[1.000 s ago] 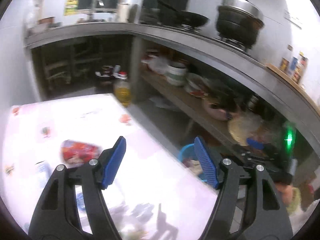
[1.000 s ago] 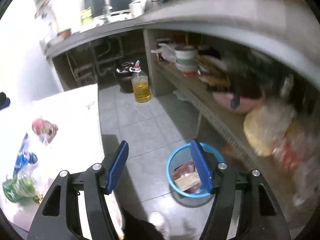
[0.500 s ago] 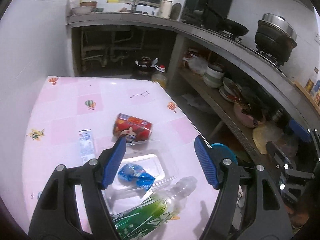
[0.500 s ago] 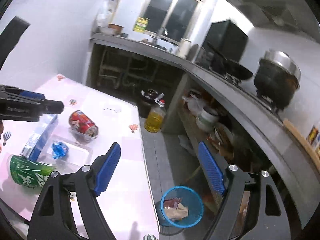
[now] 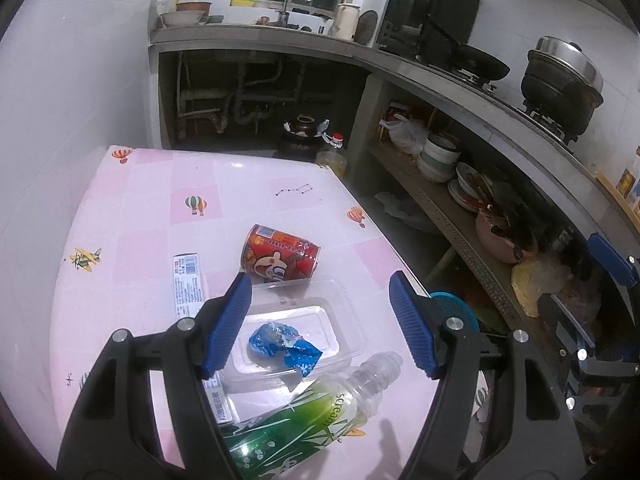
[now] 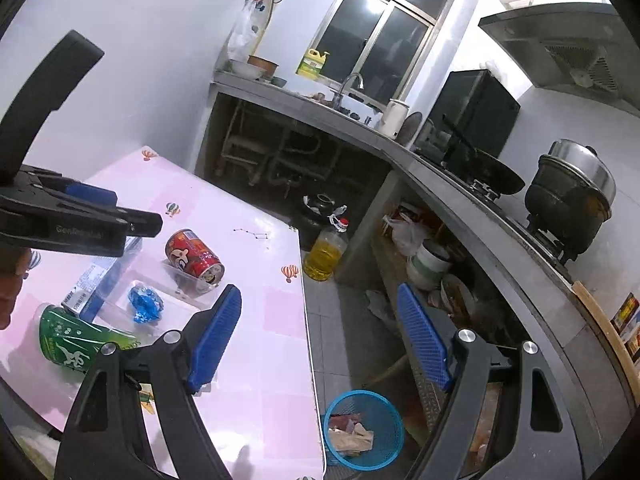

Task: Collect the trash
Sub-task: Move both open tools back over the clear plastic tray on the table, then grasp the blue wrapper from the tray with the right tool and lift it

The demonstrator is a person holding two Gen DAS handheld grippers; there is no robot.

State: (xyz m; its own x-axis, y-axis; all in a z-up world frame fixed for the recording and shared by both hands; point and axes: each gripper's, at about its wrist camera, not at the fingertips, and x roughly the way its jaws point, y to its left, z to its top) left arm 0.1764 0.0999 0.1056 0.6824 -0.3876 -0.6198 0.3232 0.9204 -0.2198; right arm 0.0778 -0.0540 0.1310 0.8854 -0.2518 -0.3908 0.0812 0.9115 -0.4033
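Note:
On the pink table (image 5: 132, 216) lie a red can (image 5: 280, 254) on its side, a clear plastic tray (image 5: 320, 308) holding a crumpled blue wrapper (image 5: 282, 344), a green-labelled plastic bottle (image 5: 304, 420) and a blue and white carton (image 5: 188, 280). My left gripper (image 5: 320, 324) is open and empty, above the tray. My right gripper (image 6: 320, 338) is open and empty, over the table's right edge. The blue trash basket (image 6: 362, 428) stands on the floor beside the table with some trash in it. The can (image 6: 196, 256), wrapper (image 6: 144, 304) and bottle (image 6: 76, 344) also show in the right wrist view.
A concrete counter (image 5: 460, 84) with a lower shelf of bowls (image 5: 438, 158) runs along the right. An oil bottle (image 6: 326, 254) and a dark pot (image 6: 320, 206) stand on the floor past the table. The basket (image 5: 456, 308) shows right of the table.
Both grippers have swung from the floor and shelf towards the table. The left one now hangs over the tray and bottle. Both stay open.

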